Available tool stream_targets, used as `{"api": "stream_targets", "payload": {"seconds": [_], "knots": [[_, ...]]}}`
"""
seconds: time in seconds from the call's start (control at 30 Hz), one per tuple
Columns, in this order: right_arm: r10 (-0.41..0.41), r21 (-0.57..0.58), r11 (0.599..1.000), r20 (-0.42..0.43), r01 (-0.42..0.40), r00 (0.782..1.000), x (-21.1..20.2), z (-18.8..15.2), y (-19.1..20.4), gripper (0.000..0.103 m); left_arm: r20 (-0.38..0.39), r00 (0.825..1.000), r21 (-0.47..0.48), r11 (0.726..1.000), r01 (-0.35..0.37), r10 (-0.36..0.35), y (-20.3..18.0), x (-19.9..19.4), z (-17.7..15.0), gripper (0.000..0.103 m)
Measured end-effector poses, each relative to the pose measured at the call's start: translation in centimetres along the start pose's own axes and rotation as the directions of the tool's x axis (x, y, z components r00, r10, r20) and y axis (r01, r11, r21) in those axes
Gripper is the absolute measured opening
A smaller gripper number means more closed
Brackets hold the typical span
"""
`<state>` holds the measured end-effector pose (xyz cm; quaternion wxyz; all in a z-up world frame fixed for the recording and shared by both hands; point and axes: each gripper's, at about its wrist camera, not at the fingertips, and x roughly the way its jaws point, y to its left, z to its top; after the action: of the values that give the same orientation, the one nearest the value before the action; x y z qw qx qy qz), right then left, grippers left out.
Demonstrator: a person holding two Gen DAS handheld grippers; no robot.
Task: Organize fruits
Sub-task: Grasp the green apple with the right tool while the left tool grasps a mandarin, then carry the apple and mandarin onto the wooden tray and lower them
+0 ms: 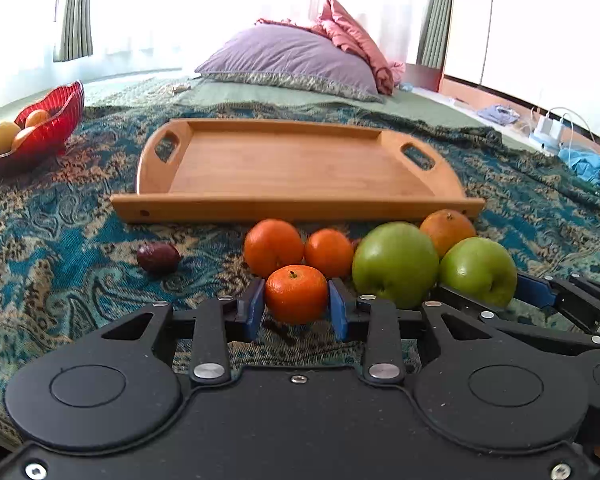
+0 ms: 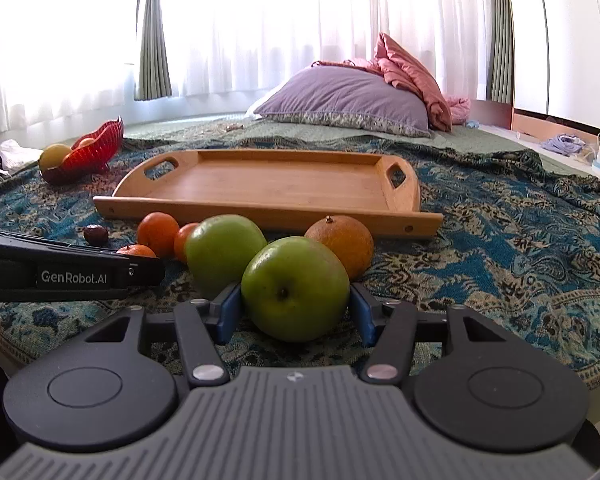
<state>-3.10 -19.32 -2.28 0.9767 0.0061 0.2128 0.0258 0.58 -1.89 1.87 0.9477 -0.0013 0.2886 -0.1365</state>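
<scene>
My left gripper (image 1: 296,307) had its blue pads against both sides of a small orange mandarin (image 1: 296,294) on the patterned teal bedspread (image 1: 60,240). My right gripper (image 2: 295,312) pinched a round green apple (image 2: 295,288). Behind sat a second green apple (image 2: 224,254), more mandarins, then the bare wooden handled tray (image 2: 276,184); far left, a red ribbed glass bowl (image 1: 48,124) with fruit.

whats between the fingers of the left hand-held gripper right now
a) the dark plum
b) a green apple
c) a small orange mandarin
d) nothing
c: in the left wrist view the left hand-held gripper has its blue pads on either side of a small orange mandarin, while the green apple sits in the right hand-held gripper.
</scene>
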Motion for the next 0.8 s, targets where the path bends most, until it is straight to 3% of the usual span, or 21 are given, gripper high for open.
{"api": "stream_targets", "payload": {"seconds": [0.27, 0.4, 0.8], "knots": [[-0.003, 0.045, 0.999, 0.085, -0.001, 0.996, -1.6, 2.5, -1.0, 0.06, 0.064, 0.998, -0.018, 1.0, 0.003, -0.002, 1.4, -1.3, 3.0, 0.032], [0.026, 0.099, 0.995, 0.08, -0.034, 0.996, -0.9, 4.4, -2.4, 0.06, 0.064, 0.998, -0.032, 0.999, 0.002, 0.0, 2.4, -0.8, 5.2, 0.032], [0.051, 0.114, 0.992, 0.035, -0.055, 0.998, 3.3, 10.8, -5.0, 0.06, 0.033, 0.999, -0.08, 0.996, 0.044, -0.042, 6.2, 3.8, 12.4, 0.032]]}}
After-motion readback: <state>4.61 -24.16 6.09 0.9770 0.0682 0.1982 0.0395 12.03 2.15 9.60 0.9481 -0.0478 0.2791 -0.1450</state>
